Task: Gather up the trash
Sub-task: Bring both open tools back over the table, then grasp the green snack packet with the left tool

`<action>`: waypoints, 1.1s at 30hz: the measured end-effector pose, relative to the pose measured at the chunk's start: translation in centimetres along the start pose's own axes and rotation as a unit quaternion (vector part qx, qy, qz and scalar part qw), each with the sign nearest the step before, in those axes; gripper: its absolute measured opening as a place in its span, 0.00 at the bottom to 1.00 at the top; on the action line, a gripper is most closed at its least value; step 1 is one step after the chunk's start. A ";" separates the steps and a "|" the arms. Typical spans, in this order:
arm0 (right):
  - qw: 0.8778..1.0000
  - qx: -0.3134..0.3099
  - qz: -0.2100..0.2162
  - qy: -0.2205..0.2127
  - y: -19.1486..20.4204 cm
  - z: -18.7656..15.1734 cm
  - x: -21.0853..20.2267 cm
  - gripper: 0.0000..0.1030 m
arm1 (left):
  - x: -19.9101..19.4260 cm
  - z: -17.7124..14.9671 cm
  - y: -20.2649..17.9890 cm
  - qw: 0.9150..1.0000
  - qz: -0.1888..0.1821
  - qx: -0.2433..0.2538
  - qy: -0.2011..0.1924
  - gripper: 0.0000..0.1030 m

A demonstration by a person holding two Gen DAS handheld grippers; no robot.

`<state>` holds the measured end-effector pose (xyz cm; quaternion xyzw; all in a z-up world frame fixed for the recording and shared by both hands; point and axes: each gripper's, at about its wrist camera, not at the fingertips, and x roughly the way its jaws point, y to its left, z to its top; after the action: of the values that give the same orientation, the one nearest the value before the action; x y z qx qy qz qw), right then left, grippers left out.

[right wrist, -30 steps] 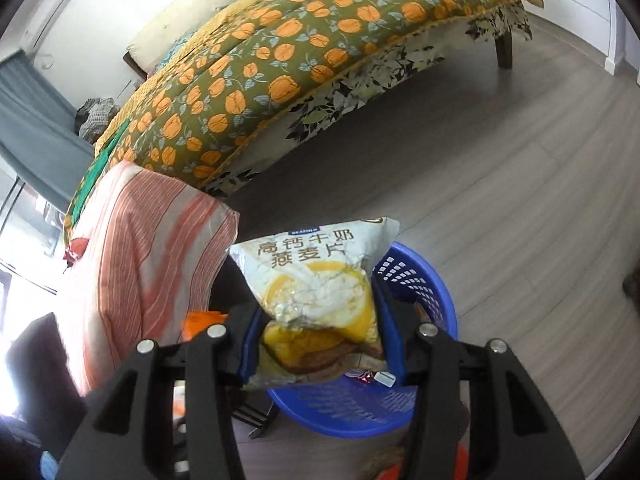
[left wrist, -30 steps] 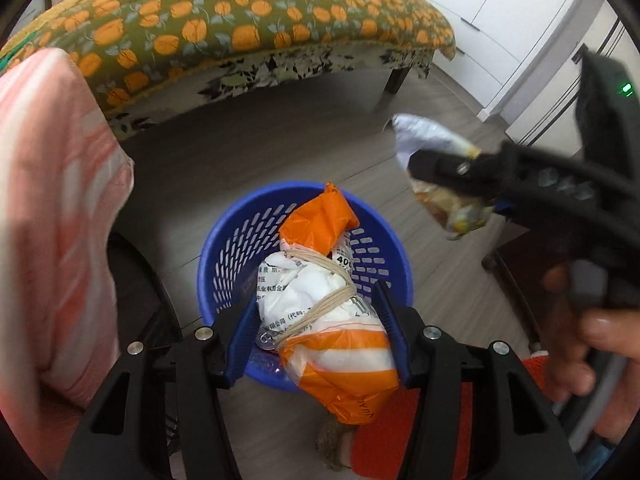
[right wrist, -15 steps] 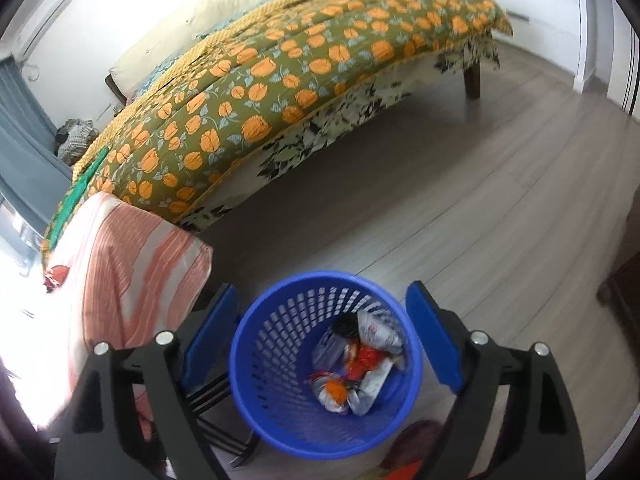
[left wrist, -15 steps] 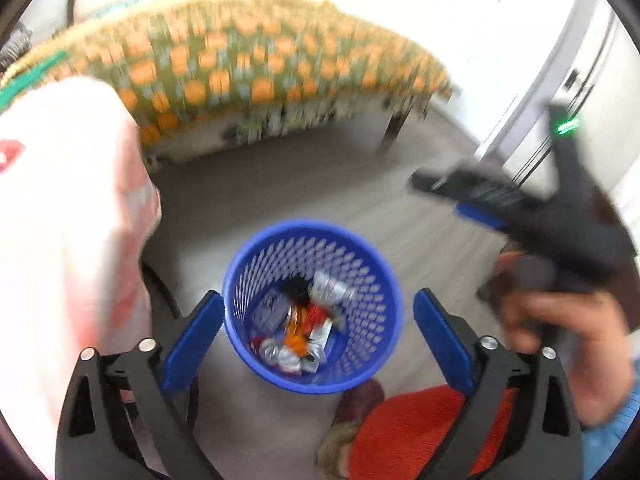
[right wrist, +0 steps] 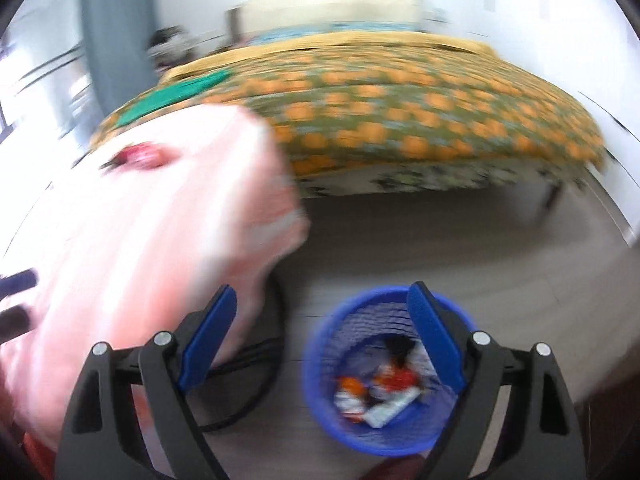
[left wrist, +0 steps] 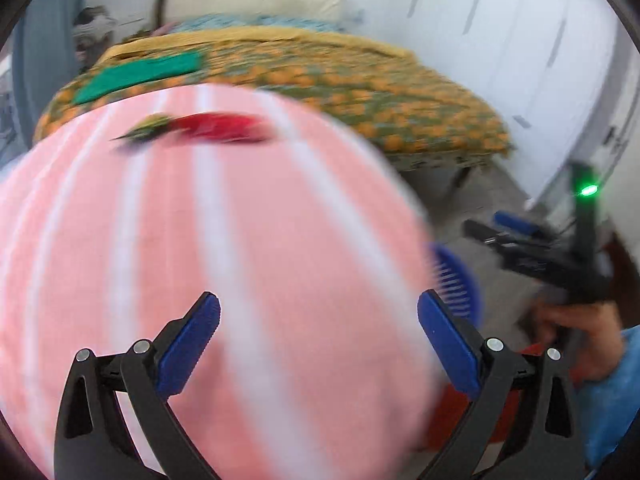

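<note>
Sitting in the blue basket point(right wrist: 384, 376): several wrappers point(right wrist: 376, 394), so part done. Left gripper point(left wrist: 318, 344) and right gripper point(right wrist: 322, 336) both wide apart, empty. Red wrapper point(left wrist: 218, 128) on striped cloth point(left wrist: 224, 264) beside basket, likely next.

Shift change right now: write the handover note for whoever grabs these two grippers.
Left gripper: open, empty, over the pink striped cloth.
Right gripper: open, empty, above the floor beside the blue basket.
Done: several wrappers already lie in the basket.
Left: a red wrapper-like item lies on the cloth, blurred; likely next pickup. Check the green patch on the bed too.
</note>
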<state>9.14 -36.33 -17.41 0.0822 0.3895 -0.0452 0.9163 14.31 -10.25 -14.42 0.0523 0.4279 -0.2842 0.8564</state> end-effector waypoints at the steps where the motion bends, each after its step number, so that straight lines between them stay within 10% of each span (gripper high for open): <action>1: 1.000 -0.017 0.016 0.002 2.6 0.7 0.4 0.83 | -0.2 0.0 1.8 1.000 0.024 0.002 0.007 0.95; 4: 0.996 -0.060 0.058 0.010 9.2 3.0 1.9 0.94 | -0.6 0.1 5.8 0.996 0.087 0.003 0.027 0.95; 11: 0.982 -0.163 0.079 0.046 20.5 5.7 7.9 0.93 | -1.3 0.5 14.0 0.993 0.103 -0.042 0.031 0.95; 28: 0.979 -0.167 0.089 0.081 20.8 5.3 10.0 0.95 | 11.8 18.0 19.5 0.993 0.061 0.073 0.066 0.94; 33: 0.979 -0.166 0.090 0.081 20.8 5.4 10.0 0.95 | 15.8 19.9 20.6 0.993 0.056 0.058 0.090 0.78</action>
<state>22.93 -17.10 -18.53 -0.0335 0.4553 0.1095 0.8829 46.71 -6.73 -17.16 0.1512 0.4822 -0.2548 0.8244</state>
